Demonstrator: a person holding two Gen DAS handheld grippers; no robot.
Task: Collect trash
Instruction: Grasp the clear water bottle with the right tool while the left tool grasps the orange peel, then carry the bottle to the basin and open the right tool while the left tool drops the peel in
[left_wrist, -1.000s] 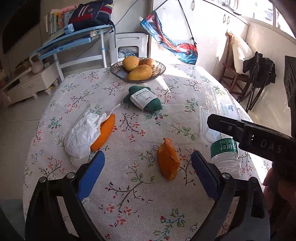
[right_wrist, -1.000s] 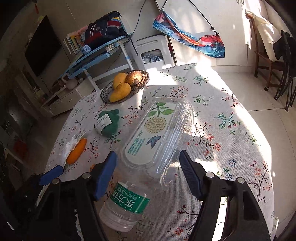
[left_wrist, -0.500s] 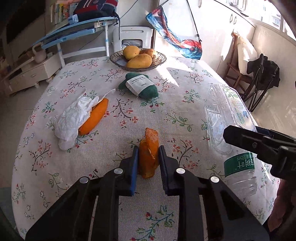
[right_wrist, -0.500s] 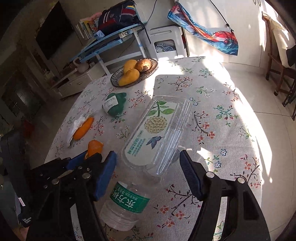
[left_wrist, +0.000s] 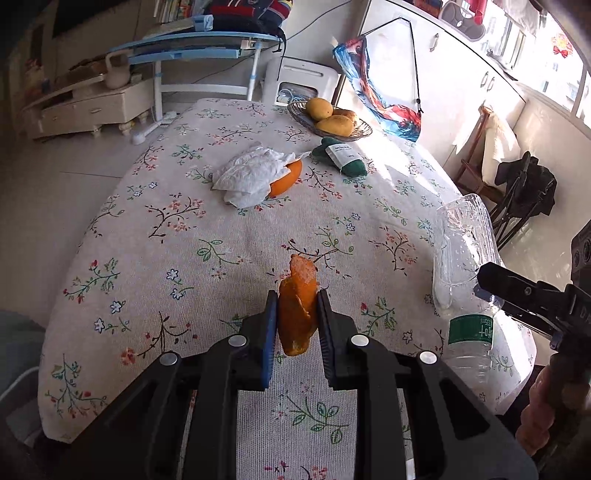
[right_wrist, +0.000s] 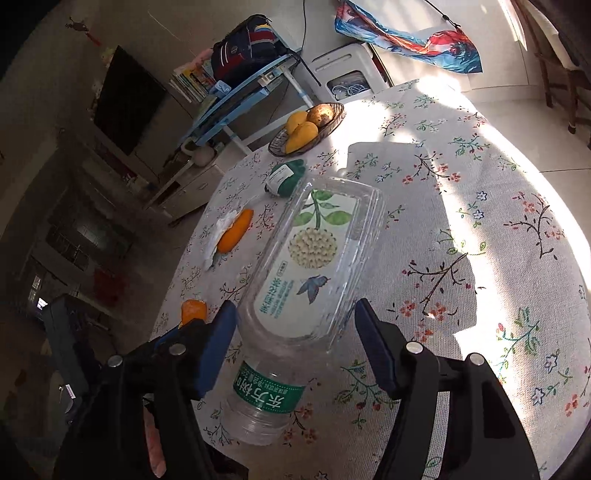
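Observation:
My left gripper (left_wrist: 295, 300) is shut on a curled piece of orange peel (left_wrist: 297, 317), held just above the flowered tablecloth (left_wrist: 221, 236). The same peel (right_wrist: 192, 309) shows at the left of the right wrist view. My right gripper (right_wrist: 295, 308) straddles the near end of a clear plastic produce box (right_wrist: 314, 251). Its jaws are closing, with the pads close to the box's sides. The box rests partly on a lying empty water bottle (right_wrist: 264, 402) with a green label. A crumpled white tissue (left_wrist: 251, 177) covers another orange peel (left_wrist: 286, 177) farther back.
A dark green pouch (left_wrist: 341, 158) with a white label lies beyond the tissue. A wicker basket (left_wrist: 364, 130) of mangoes stands at the table's far end. The bottle (left_wrist: 469, 343) lies near the table's right edge. A chair and a blue desk stand past the table.
My left gripper went from wide open to shut on the orange peel, then carried it off to the left. My right gripper shifted a little over the plastic box and its jaws narrowed slightly.

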